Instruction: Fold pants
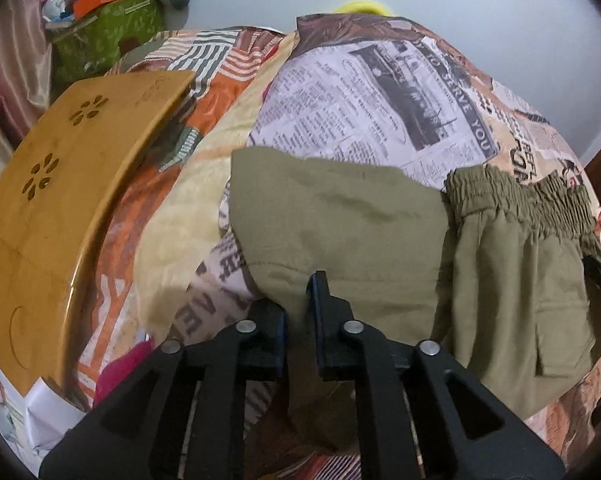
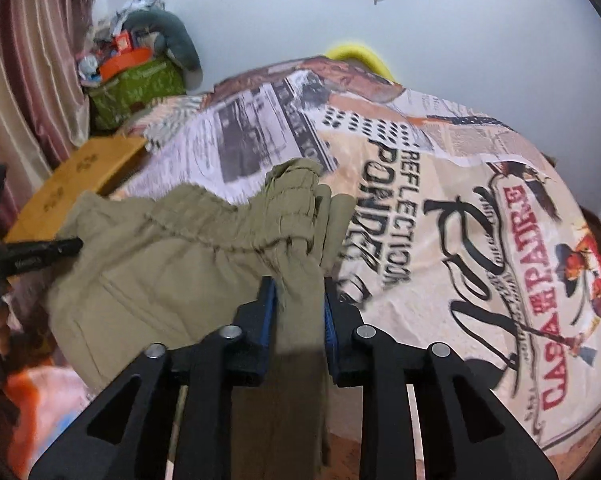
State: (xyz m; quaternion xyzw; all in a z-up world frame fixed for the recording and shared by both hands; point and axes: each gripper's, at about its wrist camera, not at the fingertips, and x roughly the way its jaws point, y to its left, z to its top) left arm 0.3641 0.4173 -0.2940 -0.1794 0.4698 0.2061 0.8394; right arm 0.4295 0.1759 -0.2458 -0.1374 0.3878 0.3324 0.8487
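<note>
Nearest the left wrist camera, the left gripper (image 1: 302, 312) has its jaws drawn narrow on a bunched edge of the olive pants (image 1: 340, 232), with cloth pinched between the two pads. At the same close range in the right wrist view, the right gripper (image 2: 299, 312) holds a thicker gather of the same fabric (image 2: 172, 264) between its jaws, the cloth running down between the fingers toward the camera. Both grips look firm, though the right view is blurred and I cannot tell how many layers sit in it.

Just beyond the jaws, the pants lie on the printed bedspread (image 1: 380, 96), already doubled: a smooth panel lies over the left part, and beside it the flap pocket (image 1: 560, 340) faces up. Farther out, the elastic waistband (image 1: 520, 196) is crumpled and not laid straight, and in the right view it stands up in a ridge.

Judging from this, at least one fold is made, and the garment is compact, but the stack is uneven and both grippers are clamped on cloth, so a further fold or a flattening and release seems left to do.

Off to the side, a wooden lap tray (image 1: 60, 200) rests on the bed, well apart from the pants. Beyond it, a green box (image 1: 108, 32) piled with clutter sits against the wall.
</note>
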